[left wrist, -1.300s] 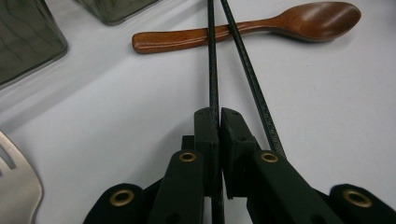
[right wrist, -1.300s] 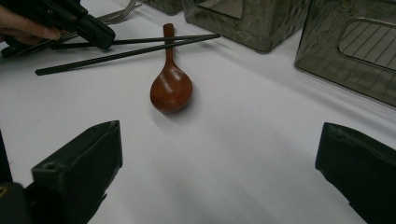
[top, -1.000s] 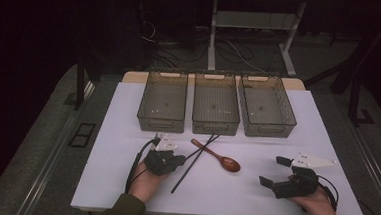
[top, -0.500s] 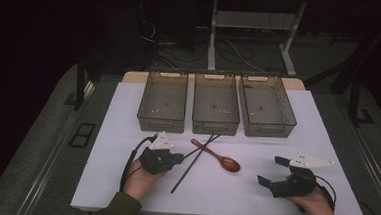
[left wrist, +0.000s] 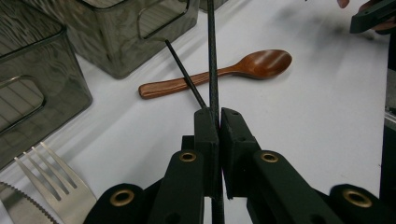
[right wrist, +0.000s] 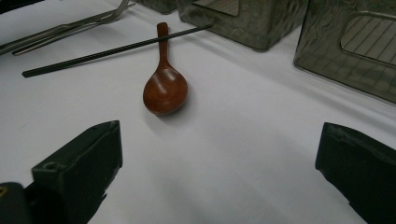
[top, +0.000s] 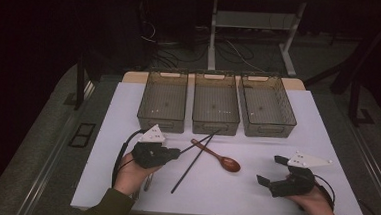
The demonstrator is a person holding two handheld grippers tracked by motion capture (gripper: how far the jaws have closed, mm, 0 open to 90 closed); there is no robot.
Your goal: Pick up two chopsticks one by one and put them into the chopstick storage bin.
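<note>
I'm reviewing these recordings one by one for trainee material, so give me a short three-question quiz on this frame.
1. True or false: the left claw is shut on a thin black chopstick.
2. How many clear grey plastic bins stand in the row at the back of the white table?
3. Which item lies across the brown wooden spoon? A) the silver metal fork B) the second black chopstick C) a knife

Key: 1 true. 2 three. 3 B; the second black chopstick lies across the spoon's handle, while the right claw stands open and holds nothing.
</note>
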